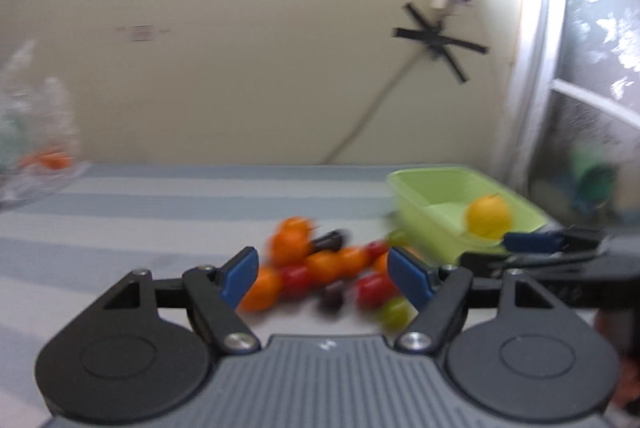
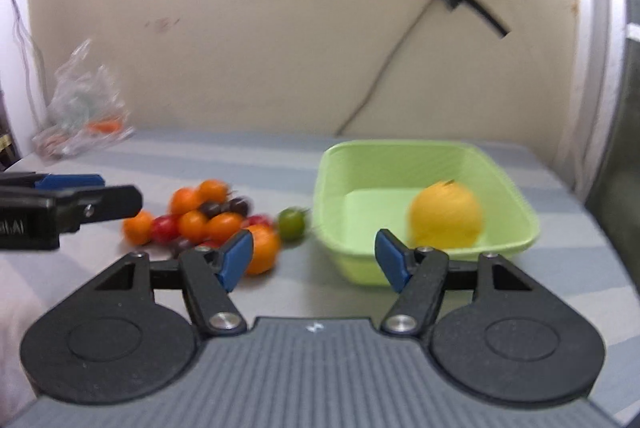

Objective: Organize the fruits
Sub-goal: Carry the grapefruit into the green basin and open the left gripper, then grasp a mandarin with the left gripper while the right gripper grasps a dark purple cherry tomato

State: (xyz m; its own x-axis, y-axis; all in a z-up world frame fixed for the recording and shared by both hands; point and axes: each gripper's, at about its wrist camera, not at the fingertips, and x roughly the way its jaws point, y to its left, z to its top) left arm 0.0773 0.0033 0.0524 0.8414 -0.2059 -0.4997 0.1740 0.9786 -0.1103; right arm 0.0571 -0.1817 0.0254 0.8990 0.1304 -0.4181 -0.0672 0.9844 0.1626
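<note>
Both tongs stand wide open and hold nothing. The left tongs [image 1: 322, 274] hang low over the pile of small fruits [image 1: 320, 268] near the middle of the striped desk [image 1: 120, 211] — oranges, red tomatoes, dark grapes or plums, and a green one at the near right edge; the blur makes exact kinds hard to tell. The right tongs [image 2: 316, 254] sit to the right of that pile, near the close wall of the green basket [image 2: 332, 163]. One large yellow fruit [image 2: 446, 214] already lies inside the basket, toward its near right part. A lone green fruit [image 2: 292, 223] rests just left of the basket, apart from the heap. A crumpled clear bag [image 2: 80, 103] sits at the far left of the desk.

Judging from this, most of the sorting is not yet done. The small fruits look light, round and smooth, so they will likely roll or squirt out if pinched off-centre — best to take each across its widest middle, one pad on each side. The red ones and the dark ones probably have thin skins and soft flesh, so a gentle squeeze suits them. The oranges seem firmer and can bear more grip. Fruits at the heap's edge look easiest to reach without scattering the rest
</note>
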